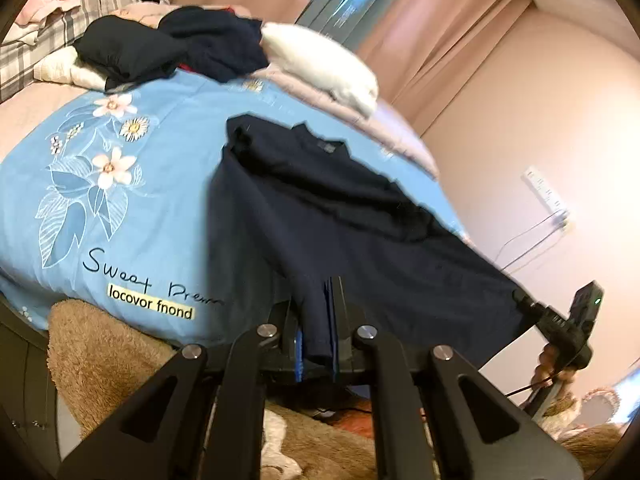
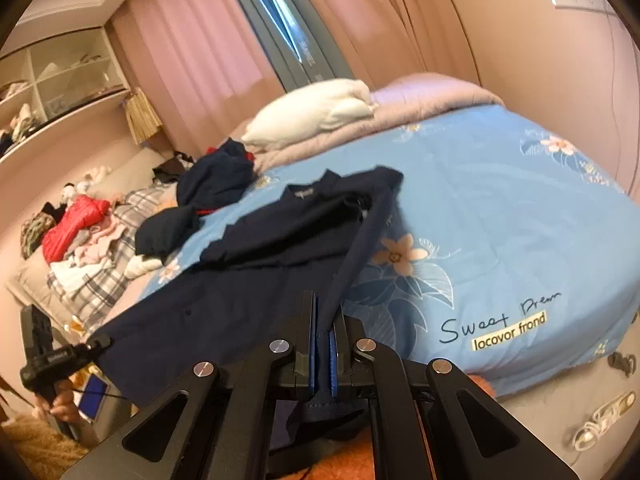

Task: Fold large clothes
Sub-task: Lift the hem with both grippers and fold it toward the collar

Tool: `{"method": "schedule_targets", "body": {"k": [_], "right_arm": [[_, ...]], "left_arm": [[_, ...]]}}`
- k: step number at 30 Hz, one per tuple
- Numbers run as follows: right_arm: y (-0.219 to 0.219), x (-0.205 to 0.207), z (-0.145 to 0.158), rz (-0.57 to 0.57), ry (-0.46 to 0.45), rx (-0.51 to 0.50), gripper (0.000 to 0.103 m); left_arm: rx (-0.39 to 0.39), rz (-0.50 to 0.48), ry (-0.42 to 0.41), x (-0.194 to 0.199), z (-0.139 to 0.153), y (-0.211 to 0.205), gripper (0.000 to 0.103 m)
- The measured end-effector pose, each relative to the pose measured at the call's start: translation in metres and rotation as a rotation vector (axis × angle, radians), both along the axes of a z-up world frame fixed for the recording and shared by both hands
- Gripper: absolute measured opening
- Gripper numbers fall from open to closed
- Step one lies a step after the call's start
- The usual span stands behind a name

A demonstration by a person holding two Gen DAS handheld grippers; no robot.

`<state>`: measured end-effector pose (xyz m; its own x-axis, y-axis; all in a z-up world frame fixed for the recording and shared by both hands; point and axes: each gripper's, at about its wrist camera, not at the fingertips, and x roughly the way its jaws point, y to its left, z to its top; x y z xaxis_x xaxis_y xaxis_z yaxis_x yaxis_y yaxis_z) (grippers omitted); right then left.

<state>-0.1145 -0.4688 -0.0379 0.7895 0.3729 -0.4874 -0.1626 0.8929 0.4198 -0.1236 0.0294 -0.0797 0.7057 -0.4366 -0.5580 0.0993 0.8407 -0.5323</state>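
Over on the far left, a heap of loose laundry [image 2: 80, 236] sits piled up, a red piece among pale ones on a plaid cloth, and just right of it a dark crumpled bundle [image 1: 180, 46] lies at the far edge of the blue floral bedspread [image 1: 132, 184]. Now the main event: the navy garment [image 1: 320, 208] is stretched across the bedspread, collar and label at the far end, its upper part folded over in a thick, creased band, the near hem lifted off the bed and pulled taut between the two tools. The left gripper [image 1: 320, 320] has its blue-padded jaws pressed together, pinching the near left corner of the hem, cloth bunched into a narrow fold between the pads. Moving right, the right gripper [image 2: 323, 340] is likewise clamped tight on the other hem corner, a long ridge of navy fabric running away from it toward the collar. Beyond, a white pillow [image 2: 312, 116] rests on a pinkish quilt [image 2: 420, 96] at the far end, pink curtains [image 2: 208, 48] behind
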Motion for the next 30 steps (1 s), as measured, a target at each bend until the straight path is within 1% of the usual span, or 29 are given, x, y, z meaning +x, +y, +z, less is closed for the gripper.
{"method": "schedule_targets", "body": {"k": [4,7,9,12,15,18,21,25,30], "right_arm": [[0.001,-0.012,0.013,-0.005,-0.04,-0.001,0.006],[0.0,-0.006,0.016,-0.02,-0.046,0.001,0.006],[-0.001,0.001,0.016,-0.022,-0.053,0.015,0.006],[0.0,0.019,0.017,-0.044,-0.046,0.02,0.006],[0.002,0.042,0.015,-0.077,-0.02,0.02,0.006],[0.001,0.061,0.014,-0.103,-0.007,0.034,0.006],[0.005,0.074,0.014,-0.131,-0.004,0.011,0.006],[0.009,0.097,0.01,-0.157,0.02,-0.007,0.006],[0.012,0.125,0.003,-0.173,0.062,-0.032,0.006]], "left_arm": [[-0.019,0.003,-0.052,-0.007,0.019,0.003,0.008],[-0.03,0.012,-0.063,0.008,0.026,0.005,0.008],[-0.05,0.015,-0.054,0.02,0.026,0.01,0.009],[-0.042,0.024,-0.038,0.04,0.03,0.012,0.009],[-0.047,0.018,-0.033,0.061,0.032,0.013,0.009],[-0.031,0.039,-0.009,0.089,0.033,0.014,0.009],[-0.014,0.046,0.007,0.113,0.033,0.015,0.009],[-0.017,0.052,0.031,0.143,0.025,0.018,0.009],[0.032,0.087,0.08,0.18,0.009,0.018,0.009]]}}
